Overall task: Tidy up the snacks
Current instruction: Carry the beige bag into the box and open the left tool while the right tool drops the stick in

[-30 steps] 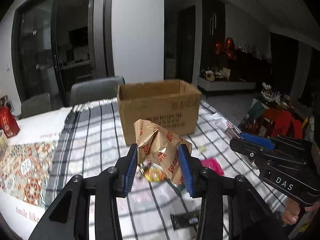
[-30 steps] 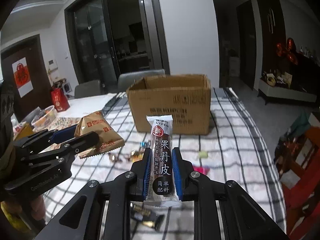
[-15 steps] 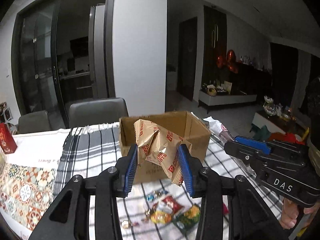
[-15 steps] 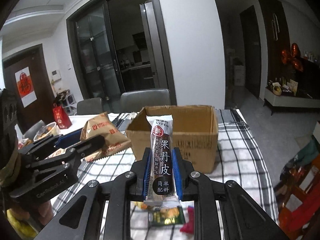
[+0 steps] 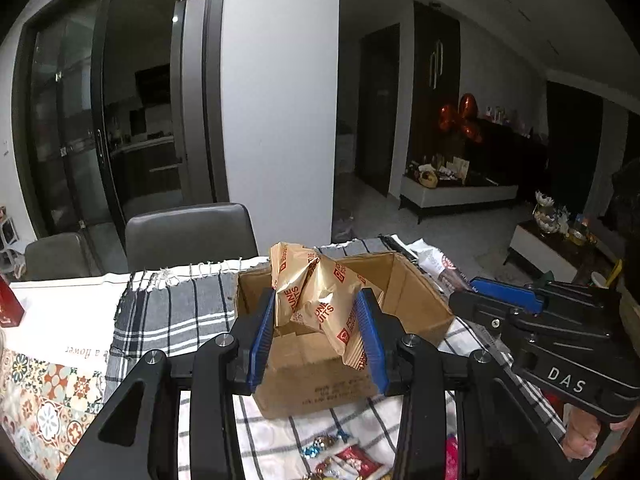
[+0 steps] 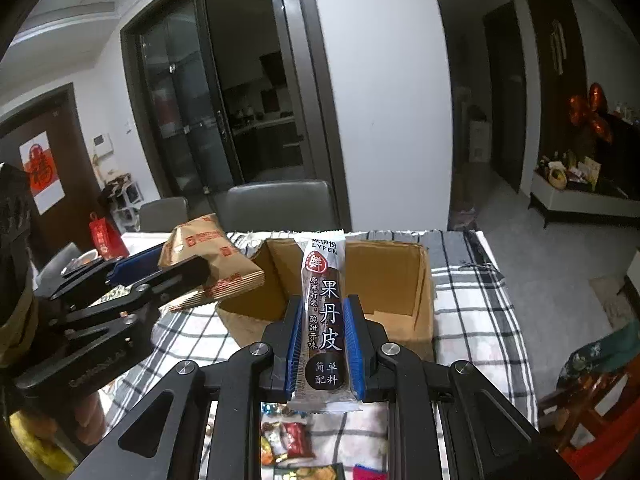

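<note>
A: What is recorded of the counter (image 5: pixel 168 316)?

B: It is covered with a black-and-white checked cloth (image 6: pixel 476 320); a patterned mat (image 5: pixel 44 396) is laid at its left end. Two grey chairs (image 5: pixel 188 232) are set at its far side.

A: And the container?

B: One open cardboard box (image 5: pixel 416 304) is stood on the cloth, flaps up. Only bare cardboard is seen on the part of its floor that shows; the rest of the inside is hidden by the held packets.

A: The left tongs (image 5: pixel 316 320)?

B: They are closed on a crumpled gold biscuit packet (image 5: pixel 320 296), which is pinched between the blue pads. The packet is held in the air, near the box's left rim in the right wrist view.

A: The right tongs (image 6: pixel 326 332)?

B: They are closed on a long fruit-leather bar (image 6: pixel 324 316), held upright in its dark wrapper with white ends. The bar is seen in front of the box opening; whether it is over the opening cannot be told.

A: Anything smaller?

B: Loose wrapped sweets (image 6: pixel 292 440) are scattered on the cloth just short of the box, beneath both tongs.
</note>
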`<state>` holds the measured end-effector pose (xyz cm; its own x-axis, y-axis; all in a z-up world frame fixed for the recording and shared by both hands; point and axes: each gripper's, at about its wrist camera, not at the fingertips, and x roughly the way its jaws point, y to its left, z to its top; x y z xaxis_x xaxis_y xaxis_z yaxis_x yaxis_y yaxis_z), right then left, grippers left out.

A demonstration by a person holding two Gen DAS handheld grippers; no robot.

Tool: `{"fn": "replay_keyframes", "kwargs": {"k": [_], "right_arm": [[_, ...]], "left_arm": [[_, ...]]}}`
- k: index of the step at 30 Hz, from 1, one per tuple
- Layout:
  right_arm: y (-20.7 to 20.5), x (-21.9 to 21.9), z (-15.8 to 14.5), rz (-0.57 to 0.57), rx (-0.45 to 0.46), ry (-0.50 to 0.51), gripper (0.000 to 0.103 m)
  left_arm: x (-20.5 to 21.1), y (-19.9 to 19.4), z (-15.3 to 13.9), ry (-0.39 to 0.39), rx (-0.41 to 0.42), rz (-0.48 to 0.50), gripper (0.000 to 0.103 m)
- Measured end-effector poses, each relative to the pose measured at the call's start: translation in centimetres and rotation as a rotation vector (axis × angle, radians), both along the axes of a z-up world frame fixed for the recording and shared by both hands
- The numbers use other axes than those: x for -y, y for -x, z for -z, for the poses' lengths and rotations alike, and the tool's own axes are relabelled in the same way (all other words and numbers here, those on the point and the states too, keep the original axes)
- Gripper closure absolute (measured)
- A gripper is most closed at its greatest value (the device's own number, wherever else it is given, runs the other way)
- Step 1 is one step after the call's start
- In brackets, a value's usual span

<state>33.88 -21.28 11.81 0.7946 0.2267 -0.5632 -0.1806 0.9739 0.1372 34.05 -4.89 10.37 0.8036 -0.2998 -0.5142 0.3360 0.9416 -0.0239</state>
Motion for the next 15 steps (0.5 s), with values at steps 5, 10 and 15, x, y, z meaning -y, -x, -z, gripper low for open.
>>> {"fn": "replay_keyframes", "kwargs": {"k": [5, 10, 15], "right_arm": [[-3.0, 0.4, 0.3, -0.003, -0.043, 0.0, 0.081], [-6.0, 1.0, 1.6, 0.005, -0.09, -0.008, 0.081], [-7.8, 1.3, 2.8, 0.014, -0.126, -0.01, 0.081]], "left_arm": [[0.7, -3.2, 0.9, -0.005, -0.045, 0.011, 0.063], [1.3, -5.7, 2.2, -0.002, -0.095, 0.013, 0.062], [2.2, -7.5, 3.4, -0.016, -0.121, 0.002, 0.057]]}}
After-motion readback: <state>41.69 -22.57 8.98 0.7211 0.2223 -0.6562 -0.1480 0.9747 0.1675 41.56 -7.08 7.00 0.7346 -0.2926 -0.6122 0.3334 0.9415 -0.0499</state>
